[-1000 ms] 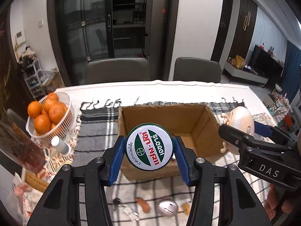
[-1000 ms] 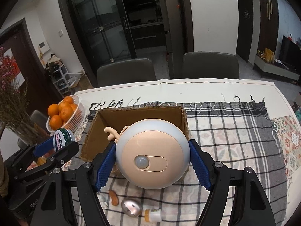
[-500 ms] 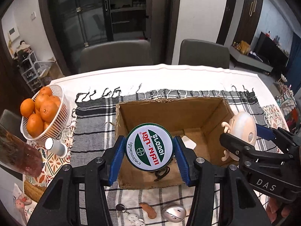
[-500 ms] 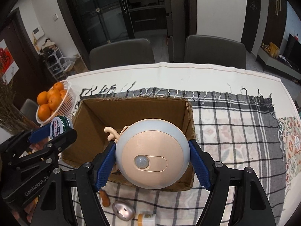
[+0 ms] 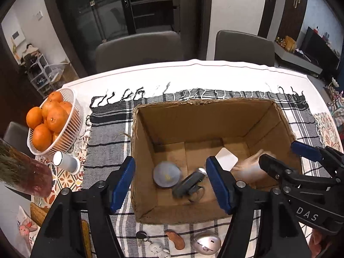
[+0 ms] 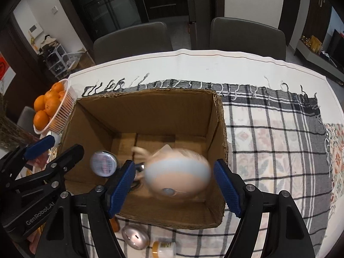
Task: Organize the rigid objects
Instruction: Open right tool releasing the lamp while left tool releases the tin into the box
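An open cardboard box (image 5: 215, 116) (image 6: 148, 103) sits on a checked cloth. My left gripper (image 5: 171, 185) is open over the box's front left; the round tin (image 5: 166, 173) (image 6: 104, 163) is inside the box, blurred, beside a dark object (image 5: 189, 183) and a white card (image 5: 226, 158). My right gripper (image 6: 174, 186) is open over the box's front; the peach and blue round toy (image 6: 177, 175) (image 5: 247, 167) is between its fingers, blurred, loose from the pads.
A white basket of oranges (image 5: 50, 121) and a small white cup (image 5: 65, 161) stand left of the box. In front of the box lie a silver mouse (image 5: 206, 241) (image 6: 135, 236), a key fob (image 5: 158, 246), a brown piece (image 5: 175, 236) and a small bottle (image 6: 164, 247).
Both grippers moved over the box and opened. The tin left the left gripper and dropped into the box. The toy left the right gripper's pads and is dropping.
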